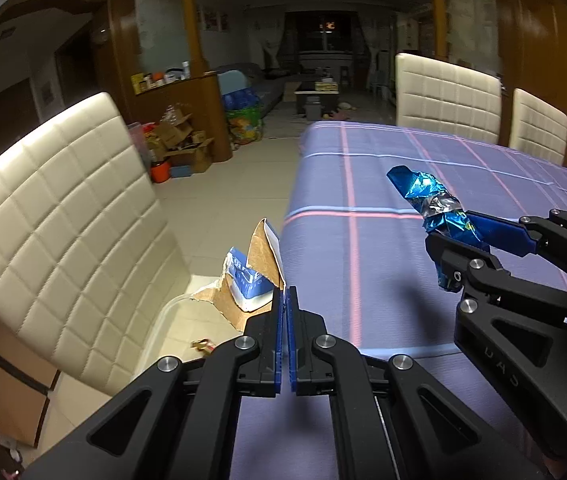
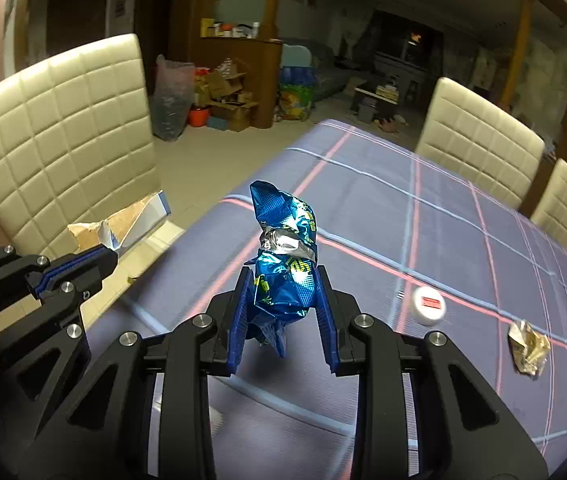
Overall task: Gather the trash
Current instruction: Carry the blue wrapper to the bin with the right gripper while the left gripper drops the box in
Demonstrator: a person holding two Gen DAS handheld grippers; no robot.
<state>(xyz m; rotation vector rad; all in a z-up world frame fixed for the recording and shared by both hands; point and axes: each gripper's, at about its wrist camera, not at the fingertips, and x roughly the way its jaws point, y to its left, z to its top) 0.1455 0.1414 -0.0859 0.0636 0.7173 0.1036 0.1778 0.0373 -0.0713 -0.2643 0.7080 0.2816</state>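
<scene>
My right gripper [image 2: 283, 276] is shut on a crumpled blue and silver foil wrapper [image 2: 285, 248], held upright above the purple checked tablecloth [image 2: 383, 208]. In the left wrist view that gripper [image 1: 455, 236] comes in from the right, and the wrapper [image 1: 427, 196] sticks out past its fingers. My left gripper [image 1: 285, 292] is shut, and a torn piece of cardboard box [image 1: 261, 256] with a blue and white print meets its fingertips at one corner. It hangs past the table's left edge, over a chair seat. The right wrist view shows the left gripper [image 2: 109, 254] with the cardboard [image 2: 123, 218] at its tip.
A white round cap [image 2: 428, 306] and a crumpled gold wrapper [image 2: 528, 346] lie on the table at the right. A cream quilted chair [image 1: 63, 208] stands close on the left, and two more [image 1: 447, 96] stand at the far side. Boxes and bags are piled on the floor beyond.
</scene>
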